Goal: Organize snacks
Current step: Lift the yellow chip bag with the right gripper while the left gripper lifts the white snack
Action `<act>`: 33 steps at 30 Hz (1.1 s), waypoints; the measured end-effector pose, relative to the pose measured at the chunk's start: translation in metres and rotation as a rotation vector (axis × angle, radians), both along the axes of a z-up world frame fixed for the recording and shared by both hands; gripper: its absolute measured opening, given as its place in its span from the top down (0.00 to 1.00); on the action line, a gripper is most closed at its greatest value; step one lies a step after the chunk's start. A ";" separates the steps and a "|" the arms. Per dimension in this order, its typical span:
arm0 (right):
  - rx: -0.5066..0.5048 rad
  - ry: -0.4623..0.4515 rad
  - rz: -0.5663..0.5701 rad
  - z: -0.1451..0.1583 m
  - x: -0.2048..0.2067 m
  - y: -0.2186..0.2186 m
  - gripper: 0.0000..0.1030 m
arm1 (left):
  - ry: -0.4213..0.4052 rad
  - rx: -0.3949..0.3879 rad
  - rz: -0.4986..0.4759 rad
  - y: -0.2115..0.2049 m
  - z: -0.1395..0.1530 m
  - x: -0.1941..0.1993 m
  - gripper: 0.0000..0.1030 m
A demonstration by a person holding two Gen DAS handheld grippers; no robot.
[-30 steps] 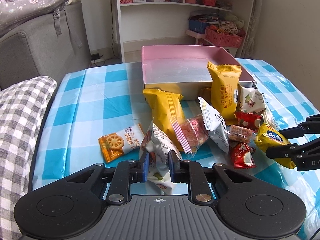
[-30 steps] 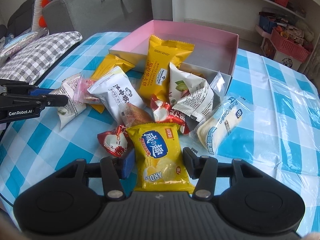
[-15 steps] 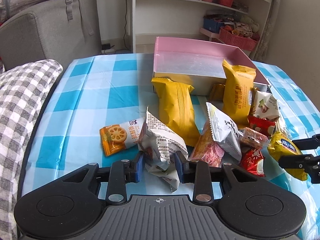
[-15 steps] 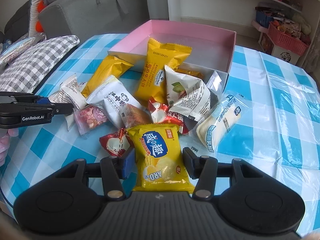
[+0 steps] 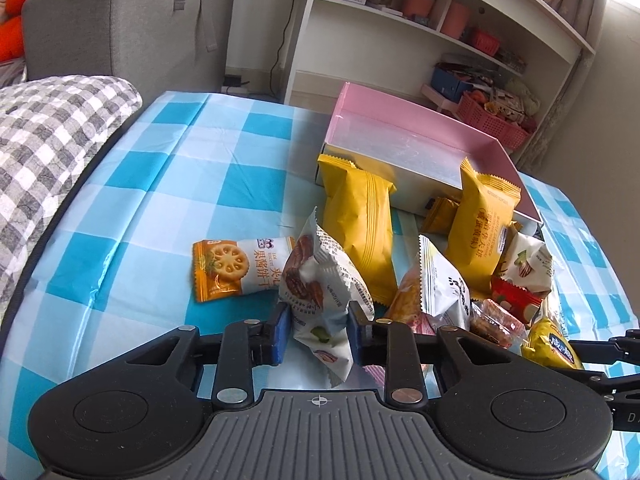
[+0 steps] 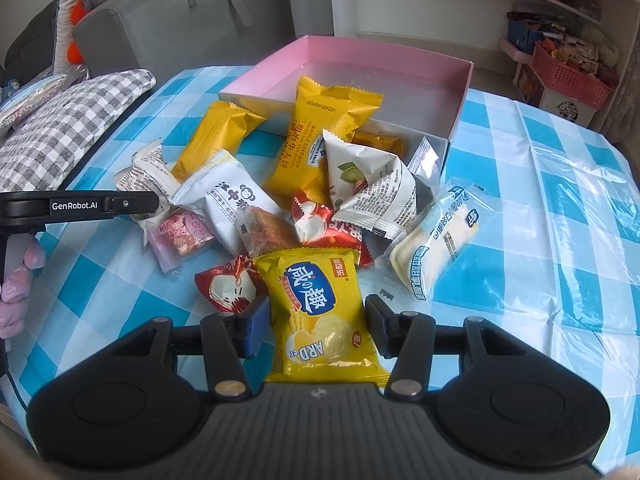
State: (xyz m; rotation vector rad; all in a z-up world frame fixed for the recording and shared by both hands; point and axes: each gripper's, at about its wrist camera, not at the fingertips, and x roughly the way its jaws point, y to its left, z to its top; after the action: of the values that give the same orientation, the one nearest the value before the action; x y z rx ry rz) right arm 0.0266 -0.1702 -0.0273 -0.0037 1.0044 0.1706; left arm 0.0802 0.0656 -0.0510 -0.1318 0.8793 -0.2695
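Left tool (image 5: 318, 332): clenched on the white nut pack (image 5: 326, 300), pads biting its crumpled lower half, top standing up between the fingers. Looks lifted off the surface (image 5: 168, 184), though I can't be sure it is fully clear.

Right tool (image 6: 316, 326): fingers straddle the yellow chip bag (image 6: 320, 312). Both pads sit right at its edges; I cannot tell whether they press it or merely flank it. Bag lies at the near edge of the pile, toward the surface's near edge.

Pink box (image 5: 420, 136) sits toward the far edge, inside bare as far as I can see. Two yellow packs lean against its near wall; the remaining snacks are heaped between box and tools. Orange biscuit pack (image 5: 236, 268) lies apart, on the left of the heap.

Step in hand, as I judge it: carry the nut pack to the box.

How to do it well:
- Grip is low on a soft wrapper; keep the squeeze steady so it doesn't slide out.
- Lift high enough to pass over the leaning yellow packs and the box's near wall.
- Release inside, toward a corner, leaving room for the rest.
- Keep the right tool out of the left one's path; the two sit close at the near right.
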 end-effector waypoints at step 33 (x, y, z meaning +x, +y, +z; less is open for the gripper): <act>0.095 -0.113 -0.080 0.030 -0.002 -0.017 0.54 | -0.056 -0.171 0.027 0.023 0.047 -0.020 0.95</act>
State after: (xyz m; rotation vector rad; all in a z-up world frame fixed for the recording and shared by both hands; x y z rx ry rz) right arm 0.0244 -0.1874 0.0026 0.1126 0.8819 0.1431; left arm 0.0599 0.0884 -0.0041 -0.2935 0.7976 -0.3212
